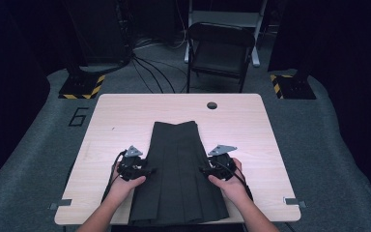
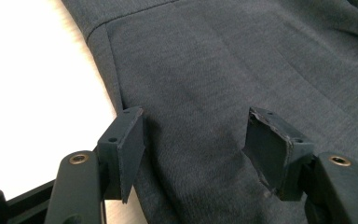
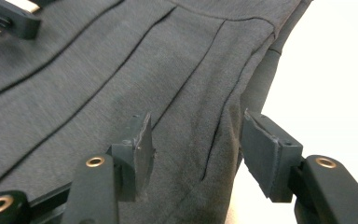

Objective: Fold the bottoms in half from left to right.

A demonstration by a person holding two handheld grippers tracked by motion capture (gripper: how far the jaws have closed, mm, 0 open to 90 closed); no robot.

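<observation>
A dark pleated skirt (image 1: 178, 169) lies flat on the table (image 1: 251, 125), its waist away from the person and its hem at the near edge. The left gripper (image 2: 196, 144) is at the left side of the skirt, its jaws apart over the cloth and holding nothing. The right gripper (image 3: 196, 149) is at the right side, its jaws apart too, above the pleats and not pressing them.
</observation>
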